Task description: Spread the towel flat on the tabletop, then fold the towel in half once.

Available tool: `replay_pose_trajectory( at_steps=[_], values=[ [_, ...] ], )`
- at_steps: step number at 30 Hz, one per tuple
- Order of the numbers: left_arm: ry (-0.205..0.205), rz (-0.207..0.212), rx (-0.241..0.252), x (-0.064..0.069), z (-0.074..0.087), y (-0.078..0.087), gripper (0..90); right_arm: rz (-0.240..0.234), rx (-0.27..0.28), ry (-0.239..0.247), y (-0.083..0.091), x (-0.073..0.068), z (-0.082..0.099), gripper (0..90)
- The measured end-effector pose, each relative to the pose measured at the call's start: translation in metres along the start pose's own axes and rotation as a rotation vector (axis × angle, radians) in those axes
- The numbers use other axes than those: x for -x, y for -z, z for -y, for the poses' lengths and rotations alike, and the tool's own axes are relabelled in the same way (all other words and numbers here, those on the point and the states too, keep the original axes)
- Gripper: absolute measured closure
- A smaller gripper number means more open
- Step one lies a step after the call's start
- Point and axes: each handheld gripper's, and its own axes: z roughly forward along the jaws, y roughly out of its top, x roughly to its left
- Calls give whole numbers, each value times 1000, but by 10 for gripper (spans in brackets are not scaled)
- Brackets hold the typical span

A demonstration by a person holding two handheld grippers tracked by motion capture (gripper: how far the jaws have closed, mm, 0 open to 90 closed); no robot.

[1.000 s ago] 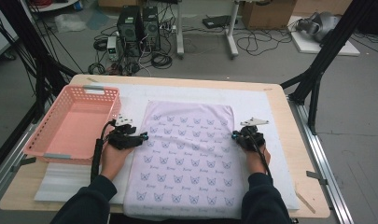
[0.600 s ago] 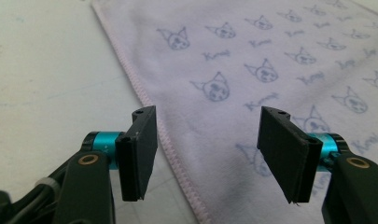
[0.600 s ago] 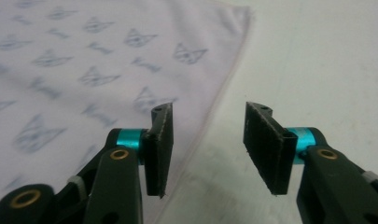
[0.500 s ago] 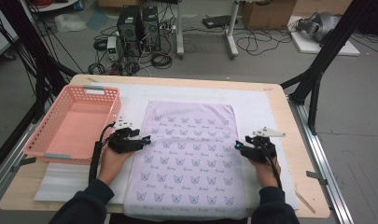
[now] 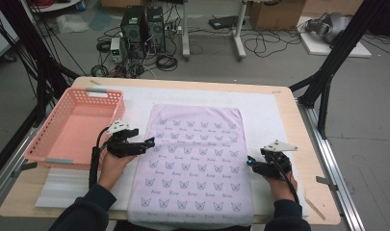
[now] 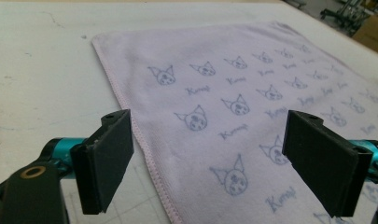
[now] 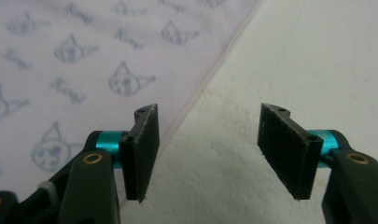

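Note:
A lilac towel printed with small cat faces lies flat on the white mat. My left gripper hovers at the towel's left edge, jaws wide apart. In the left gripper view the towel and its stitched hem run under the left gripper, untouched by either pad. My right gripper sits just off the towel's right edge. In the right gripper view the right gripper is over bare mat, the towel beside its left jaw. Both pairs of jaws have just been opening and stand open on nothing.
A pink plastic basket stands at the table's left, close to my left hand. A thin wooden stick lies at the front right corner. A black frame leg rises past the right edge.
My right gripper has let go of the towel's right edge and moved back toward the person and off to the right, its jaws opening. The left gripper stayed in place and opened wider.

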Motion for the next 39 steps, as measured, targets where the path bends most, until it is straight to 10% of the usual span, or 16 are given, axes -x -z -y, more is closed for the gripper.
replay_pose_trajectory(
  at_steps=[5, 24, 29, 39],
  values=[
    [-21, 19, -8, 2, 0, 0, 177, -13, 95, -4, 3, 0, -8, 288],
    [-18, 13, -12, -4, 2, -1, 194, -17, 112, -35, 0, 4, -7, 221],
    [-81, 19, -39, 3, 3, -6, 191, -42, 85, -28, -7, 4, -9, 215],
    [0, 7, -44, -3, -3, -20, 208, -109, 56, -65, -19, 10, -14, 189]
  ],
)
